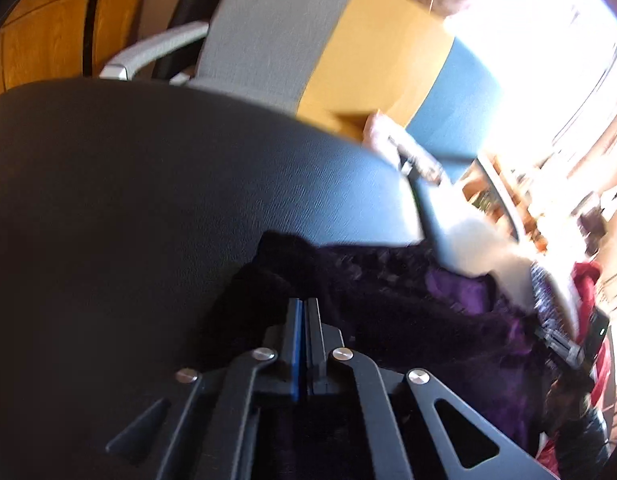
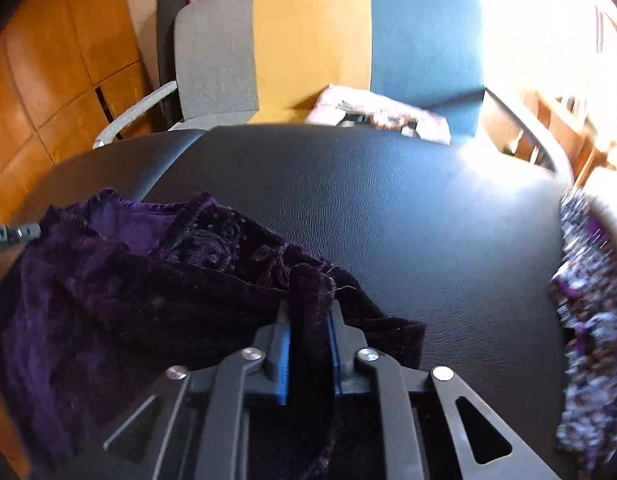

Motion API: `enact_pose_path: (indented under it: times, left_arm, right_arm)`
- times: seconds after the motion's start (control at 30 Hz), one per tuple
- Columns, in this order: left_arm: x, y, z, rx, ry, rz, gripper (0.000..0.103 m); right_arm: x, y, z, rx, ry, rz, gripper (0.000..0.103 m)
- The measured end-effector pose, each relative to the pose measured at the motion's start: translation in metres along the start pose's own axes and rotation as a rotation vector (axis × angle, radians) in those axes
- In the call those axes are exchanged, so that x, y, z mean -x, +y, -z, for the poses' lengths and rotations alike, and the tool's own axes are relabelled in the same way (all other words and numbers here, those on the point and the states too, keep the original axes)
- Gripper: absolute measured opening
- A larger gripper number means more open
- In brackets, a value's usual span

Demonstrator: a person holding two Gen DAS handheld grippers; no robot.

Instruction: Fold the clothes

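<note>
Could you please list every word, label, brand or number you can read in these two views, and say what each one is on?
None can be read.
The folded item on the striped chair carries dark marks, too blurred to tell if they are print.
The patterned cloth at the right shows only a motif, no letters.
The purple garment, the black surface and both grippers show no writing.
</note>
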State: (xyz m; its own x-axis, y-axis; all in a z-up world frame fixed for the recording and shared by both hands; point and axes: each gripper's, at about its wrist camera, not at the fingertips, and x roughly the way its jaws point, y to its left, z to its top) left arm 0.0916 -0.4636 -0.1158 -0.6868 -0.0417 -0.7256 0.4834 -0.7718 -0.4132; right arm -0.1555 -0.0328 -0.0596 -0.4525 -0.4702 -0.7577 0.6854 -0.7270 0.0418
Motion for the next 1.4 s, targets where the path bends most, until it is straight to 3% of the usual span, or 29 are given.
enact_pose_path:
  times: [0.1, 0.27, 0.37, 0.43, 0.5, 0.7, 0.8, 0.93, 1.03, 1.07, 1.1, 1.13, 1.17, 1.23, 1.27, 1.33, 1.4]
  left_arm:
    - [0.031, 0.004, -0.003, 0.045, -0.116, 0.053, 0.000]
    - [0.048, 0.000, -0.010, 0.022, -0.192, 0.002, 0.000]
    - [0.030, 0.006, -0.010, 0.036, -0.125, -0.007, 0.001]
    - [0.022, 0.012, -0.005, 0.041, -0.058, -0.021, 0.013]
    - [0.013, 0.019, -0.001, 0.047, -0.019, -0.035, 0.015]
    - [0.005, 0.027, 0.005, 0.033, 0.026, -0.044, 0.030]
    - [-0.009, 0.021, 0.002, 0.013, 0.061, -0.046, 0.032]
    - [-0.019, 0.016, 0.001, -0.005, 0.090, -0.060, 0.030]
    - [-0.019, 0.010, 0.000, -0.023, 0.088, -0.061, 0.021]
    - [-0.019, 0.009, 0.000, -0.029, 0.087, -0.062, 0.018]
    - [-0.020, 0.007, 0.000, -0.036, 0.086, -0.063, 0.009]
    - [-0.018, 0.006, -0.001, -0.039, 0.074, -0.065, 0.007]
    - [-0.015, 0.005, -0.002, -0.040, 0.059, -0.068, 0.007]
    - [-0.010, 0.004, -0.004, -0.044, 0.028, -0.074, 0.005]
    - [-0.005, 0.003, -0.004, -0.042, 0.009, -0.070, 0.005]
    - [0.010, 0.001, -0.004, -0.028, -0.046, -0.049, 0.005]
    - [0.025, -0.003, -0.004, -0.017, -0.108, -0.029, 0.004]
  right_arm:
    - [0.025, 0.001, -0.007, 0.000, -0.077, 0.013, 0.011]
    - [0.035, 0.001, -0.018, -0.018, -0.118, 0.030, 0.011]
    - [0.018, -0.005, -0.013, -0.065, -0.072, 0.027, 0.011]
    - [0.006, -0.007, -0.007, -0.083, -0.038, 0.026, 0.011]
    - [-0.001, -0.008, -0.001, -0.090, -0.016, 0.012, 0.011]
    - [-0.016, -0.007, 0.009, -0.083, 0.018, -0.021, 0.015]
    - [-0.019, -0.008, 0.008, -0.080, 0.031, -0.034, 0.019]
    - [-0.024, -0.015, 0.008, -0.130, 0.039, -0.075, 0.030]
    - [-0.027, -0.013, 0.007, -0.136, 0.035, -0.146, 0.058]
    - [-0.028, -0.009, 0.007, -0.118, 0.041, -0.161, 0.074]
    - [-0.030, -0.003, 0.006, -0.090, 0.051, -0.171, 0.083]
    - [-0.032, 0.003, 0.005, -0.062, 0.061, -0.181, 0.095]
    - [-0.034, 0.010, 0.003, -0.027, 0.074, -0.167, 0.098]
    - [-0.035, 0.016, 0.001, 0.001, 0.085, -0.142, 0.098]
    - [-0.035, 0.018, 0.000, 0.009, 0.087, -0.133, 0.092]
    - [-0.030, 0.013, -0.001, -0.007, 0.081, -0.112, 0.068]
    - [-0.022, 0.003, -0.002, -0.050, 0.067, -0.099, 0.029]
